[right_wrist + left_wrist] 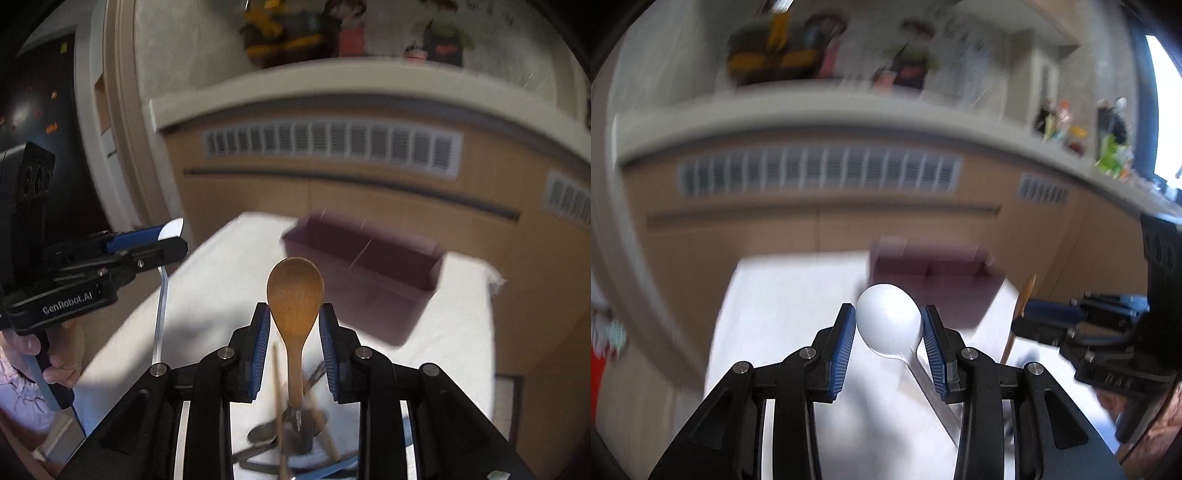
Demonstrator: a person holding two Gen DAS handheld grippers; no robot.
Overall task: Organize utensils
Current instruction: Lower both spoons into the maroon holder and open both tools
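Note:
My left gripper [888, 326] is shut on a metal spoon [888, 319], its bowl up between the blue pads and its handle running down to the right. It is held above the white table [783, 295]. My right gripper [295, 323] is shut on a wooden spoon [295, 291], bowl up, handle hanging down. A dark purple divided bin [369, 273] stands on the table ahead of both grippers; it also shows in the left wrist view [934, 280]. Each gripper shows in the other's view: the right gripper [1052, 325] at the right, the left gripper [147, 243] at the left.
Several loose utensils [291, 432] lie in a pile on the table under my right gripper. Wooden cabinets with a vent grille [332, 147] and a cluttered counter [827, 107] stand behind the table. The table edge [491, 280] drops off at the right.

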